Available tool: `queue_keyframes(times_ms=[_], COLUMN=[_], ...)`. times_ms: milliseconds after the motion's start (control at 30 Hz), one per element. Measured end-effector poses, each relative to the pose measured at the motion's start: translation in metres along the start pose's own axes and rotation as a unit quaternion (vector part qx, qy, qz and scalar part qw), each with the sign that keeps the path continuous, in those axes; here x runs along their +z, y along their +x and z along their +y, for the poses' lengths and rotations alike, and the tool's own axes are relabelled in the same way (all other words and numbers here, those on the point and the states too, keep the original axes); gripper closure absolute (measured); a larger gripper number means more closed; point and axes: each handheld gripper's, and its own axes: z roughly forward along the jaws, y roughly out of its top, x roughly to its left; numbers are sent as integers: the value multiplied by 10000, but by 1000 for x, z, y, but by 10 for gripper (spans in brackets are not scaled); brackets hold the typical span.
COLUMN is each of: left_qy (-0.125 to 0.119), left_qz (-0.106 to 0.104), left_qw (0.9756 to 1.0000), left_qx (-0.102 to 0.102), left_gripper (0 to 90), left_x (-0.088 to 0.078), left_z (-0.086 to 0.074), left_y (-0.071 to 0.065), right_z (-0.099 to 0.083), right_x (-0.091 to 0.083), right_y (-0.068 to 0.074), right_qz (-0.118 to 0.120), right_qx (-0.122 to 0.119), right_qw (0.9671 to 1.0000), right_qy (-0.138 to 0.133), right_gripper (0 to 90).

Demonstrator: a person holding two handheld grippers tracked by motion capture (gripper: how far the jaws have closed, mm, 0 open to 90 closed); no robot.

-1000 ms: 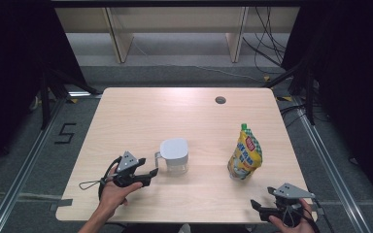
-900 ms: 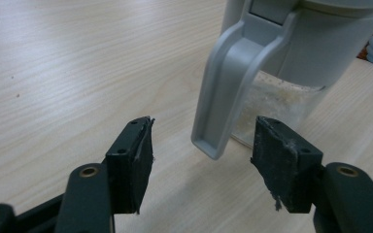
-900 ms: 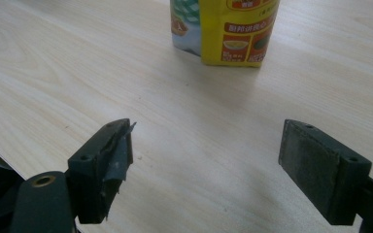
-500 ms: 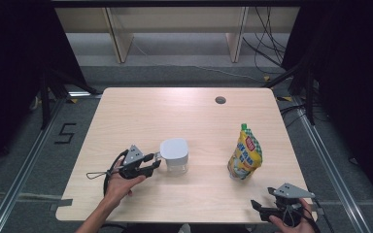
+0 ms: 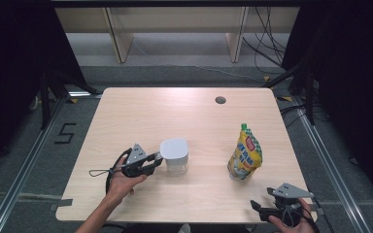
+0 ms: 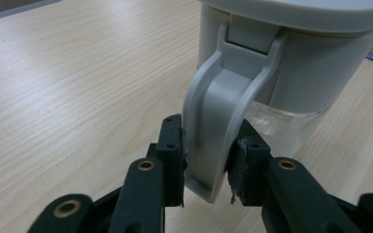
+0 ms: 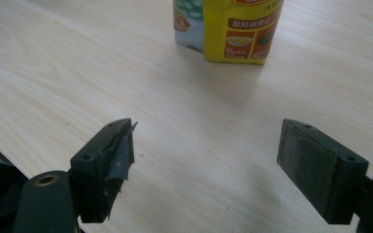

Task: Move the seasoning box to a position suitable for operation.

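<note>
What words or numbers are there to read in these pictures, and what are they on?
"5": a dark number marked on the grey floor, left of the table.
Yellow pouch: a red label and printed lines on its front, too small and blurred to read.
White jug: no writing on it.

Digit "5" marked on floor (image 5: 64, 133) off surface's left edge. Yellow pouch (image 5: 244, 154) carries printed labels, characters too small to read.

Left gripper (image 6: 208, 162) is clamped tight on a handle (image 6: 218, 126); right gripper (image 7: 204, 165) hangs wide open, holding nothing.
</note>
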Motion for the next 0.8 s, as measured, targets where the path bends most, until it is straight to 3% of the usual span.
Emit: queue_keyframes(times_ms=[33, 100, 133, 167, 200, 267, 300, 333, 433, 800], left_qy=[-21, -15, 21, -6, -17, -35, -19, -27, -18, -11], left_qz=[22, 24, -4, -7, -8, -15, -44, -100, -135, -327], left_qw=[10000, 10000, 10000, 10000, 10000, 10000, 9999, 9999, 9998, 9992], left_qx=[-33, -31, 75, -2, 76, 44, 105, 97, 140, 225], left_gripper=[691, 694, 694, 694, 695, 695, 696, 696, 695, 692], left_x=[0, 0, -1, -1, -1, -1, -1, -1, -2, -9], left_z=[0, 0, 0, -1, -1, -1, -1, -1, -1, -5], left_y=[0, -3, -2, -5, -5, -7, -7, -11, -13, -21], right_z=[0, 0, 0, 0, 0, 0, 0, 0, 0, 0], right_x=[-1, 0, 1, 0, 0, 0, -1, 0, 0, 0], right_y=[3, 2, -1, 0, 1, 0, 3, 1, 0, 0], right_qz=[40, 18, 2, -14, -11, 5, 55, 43, 18, 23], right_qx=[150, 72, -113, 13, 57, 2, 189, 46, -10, -12], right_qw=[9999, 10000, 9999, 10000, 10000, 10000, 9998, 10000, 10000, 10000], right_qy=[60, -7, -58, -27, -15, 3, 91, 33, 3, 8], right_gripper=[221, 222, 222, 222, 222, 223, 225, 225, 225, 227])
